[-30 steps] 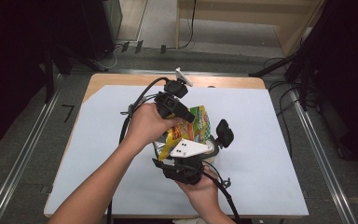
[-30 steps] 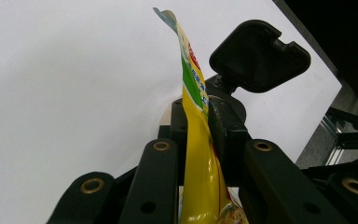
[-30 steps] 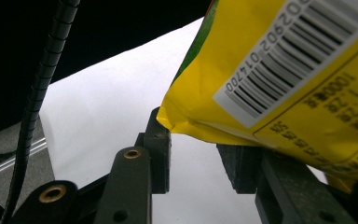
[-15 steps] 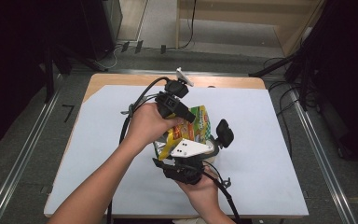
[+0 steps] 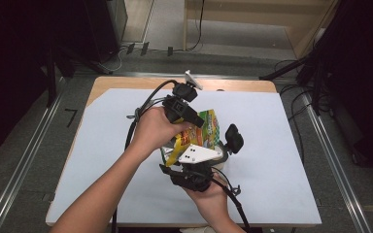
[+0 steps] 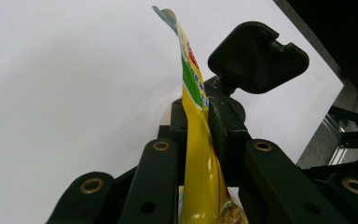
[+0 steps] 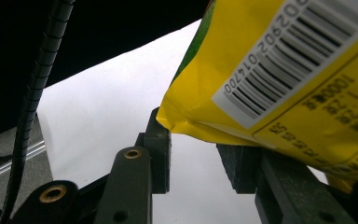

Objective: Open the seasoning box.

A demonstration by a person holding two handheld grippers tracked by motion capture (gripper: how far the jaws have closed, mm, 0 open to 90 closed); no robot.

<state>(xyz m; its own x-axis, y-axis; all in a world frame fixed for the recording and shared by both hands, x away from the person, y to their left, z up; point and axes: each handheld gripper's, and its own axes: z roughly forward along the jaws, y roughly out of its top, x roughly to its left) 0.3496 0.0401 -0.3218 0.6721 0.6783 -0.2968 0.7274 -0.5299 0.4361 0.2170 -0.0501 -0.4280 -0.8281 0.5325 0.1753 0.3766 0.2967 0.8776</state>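
A yellow and green snack bag [image 5: 210, 125] is held above the middle of the white table between my two grippers. My left gripper [image 5: 194, 121] comes at it from the upper left and is shut on the bag's thin edge. In the left gripper view both jaws [image 6: 205, 126] pinch the yellow film of the bag [image 6: 192, 88], which stands on edge. My right gripper [image 5: 196, 158], with its grey plate, sits below the bag. In the right gripper view its jaws [image 7: 193, 156] stand apart and the bag's barcoded corner [image 7: 261, 70] lies over them, not pinched.
A white sheet [image 5: 102, 145] covers the wooden table, with bare room left and right of the hands. Black cables [image 5: 141, 114] trail from the left gripper toward the table's left. A black rounded part [image 5: 233, 139] sticks out right of the bag. Metal rails [image 5: 330, 165] flank the table.
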